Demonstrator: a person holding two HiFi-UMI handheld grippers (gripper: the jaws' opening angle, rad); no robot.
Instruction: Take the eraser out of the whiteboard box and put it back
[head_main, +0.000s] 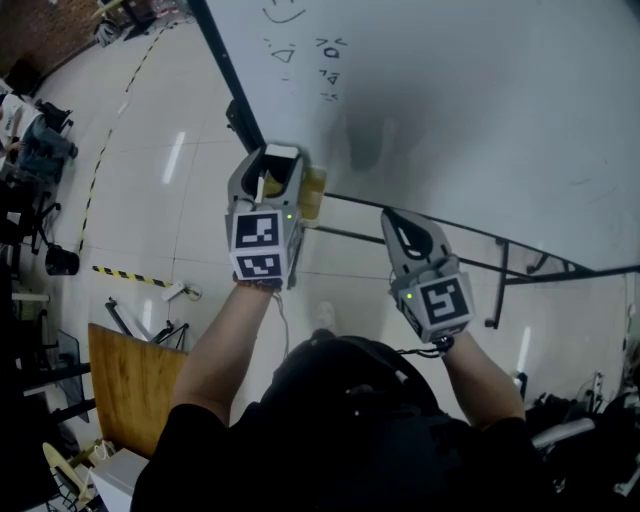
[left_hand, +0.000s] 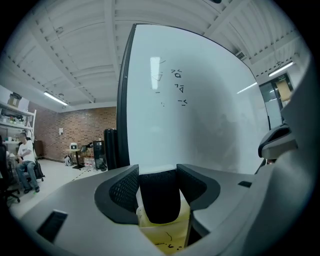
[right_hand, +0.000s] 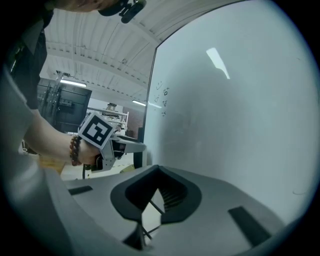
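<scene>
Our left claw (head_main: 282, 157) grips the eraser (left_hand: 159, 199) up by the whiteboard (head_main: 450, 100); our right claw (right_hand: 160, 169) is closed and empty alongside.

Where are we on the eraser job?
Done: the eraser looks to be out of the yellowish whiteboard box. In hand: the left gripper is closed on it, right beside the box; the right gripper is shut and empty. Left: putting the eraser back into the box.
</scene>
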